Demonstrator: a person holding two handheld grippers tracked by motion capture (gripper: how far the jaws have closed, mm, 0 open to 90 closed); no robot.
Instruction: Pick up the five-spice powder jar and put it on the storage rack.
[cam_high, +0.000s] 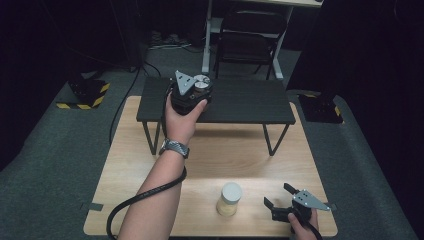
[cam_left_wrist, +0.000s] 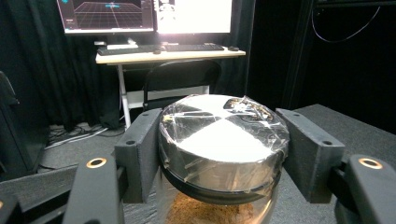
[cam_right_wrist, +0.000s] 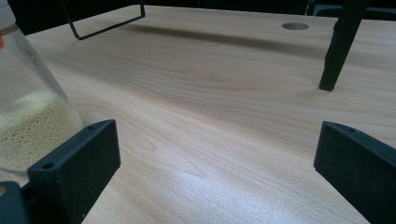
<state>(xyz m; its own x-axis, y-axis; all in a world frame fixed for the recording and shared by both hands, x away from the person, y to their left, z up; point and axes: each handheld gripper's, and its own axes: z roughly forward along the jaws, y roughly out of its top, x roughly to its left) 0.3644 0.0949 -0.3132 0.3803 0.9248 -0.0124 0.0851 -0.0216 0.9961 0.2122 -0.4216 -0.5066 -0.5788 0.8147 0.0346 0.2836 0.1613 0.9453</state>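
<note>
- Two jars were in play: the left gripper (cam_high: 192, 90) had its jaws clamped on a silver-lidded jar (cam_left_wrist: 223, 140) of brown powder, held at the black shelf (cam_high: 250, 102) near the table's (cam_high: 150, 170) far edge.
- One jar seemed almost placed; release was left.
- Right gripper (cam_high: 280, 197), jaws apart and holding nothing, waited near the front edge just beside the white-lidded jar (cam_high: 229, 199) of pale grains, not yet grasped.
</note>
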